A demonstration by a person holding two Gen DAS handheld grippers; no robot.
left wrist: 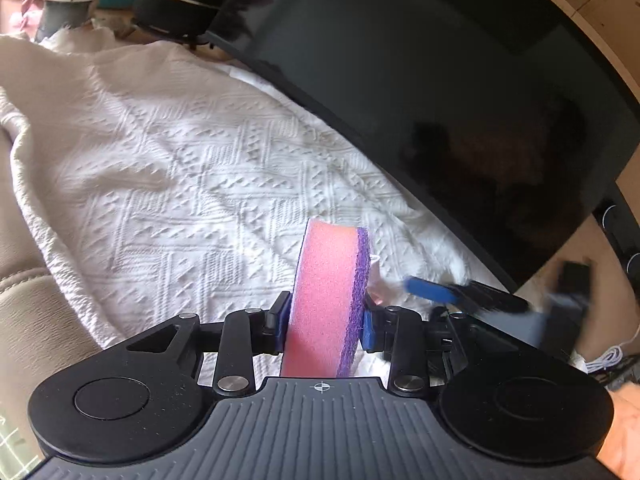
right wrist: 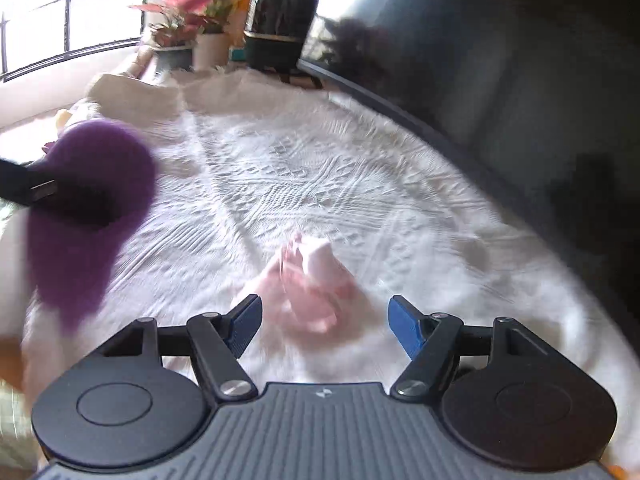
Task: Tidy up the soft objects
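My left gripper [left wrist: 325,326] is shut on a pink sponge with a purple scouring side [left wrist: 329,300], held on edge above the white textured cloth [left wrist: 180,168]. In the right wrist view the same sponge shows its purple face [right wrist: 88,216] at the left, held by the left gripper. My right gripper [right wrist: 322,326] is open and empty, its blue pads spread wide just short of a crumpled pink soft object [right wrist: 310,286] lying on the cloth [right wrist: 280,168]. The right gripper also shows blurred in the left wrist view [left wrist: 460,296], to the right of the sponge.
A large dark screen [left wrist: 440,80] stands along the right edge of the cloth. Potted plants [right wrist: 188,20] and a black appliance [right wrist: 280,20] stand at the far end. A beige cushion [left wrist: 24,300] lies at the left. A white cable [left wrist: 608,356] lies at the right.
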